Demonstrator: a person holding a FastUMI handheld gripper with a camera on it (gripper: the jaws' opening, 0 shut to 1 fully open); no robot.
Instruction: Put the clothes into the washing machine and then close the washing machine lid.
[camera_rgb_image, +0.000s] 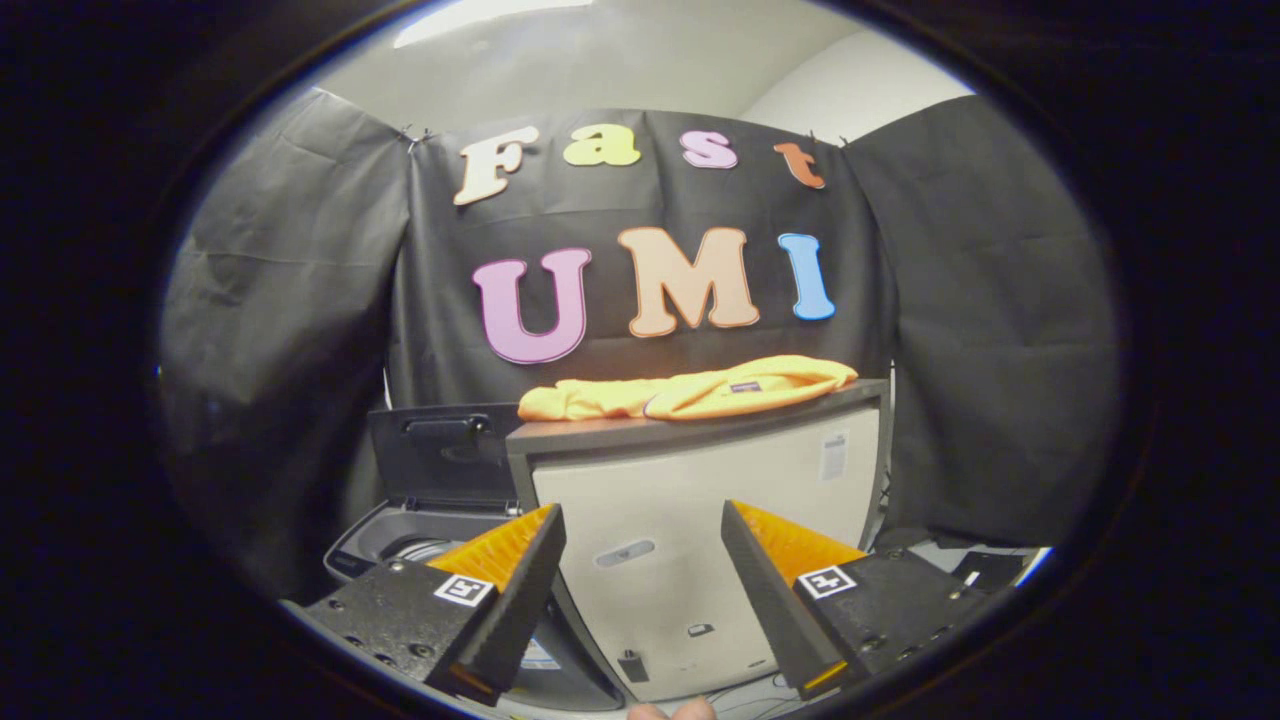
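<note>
A yellow-orange garment (690, 392) lies folded on the dark top of a pale cabinet (700, 520), well beyond and above my fingers. To the cabinet's left stands the washing machine (400, 540), its dark lid (445, 450) raised upright and the tub opening showing behind my left finger. My gripper (642, 560) is open, fingers wide apart, with nothing between them but the cabinet's front face farther off.
Black cloth walls close the booth behind and on both sides. Dark items and cables lie on the floor to the cabinet's right (985, 570). A fingertip of a person's hand (670, 711) shows below the fingers.
</note>
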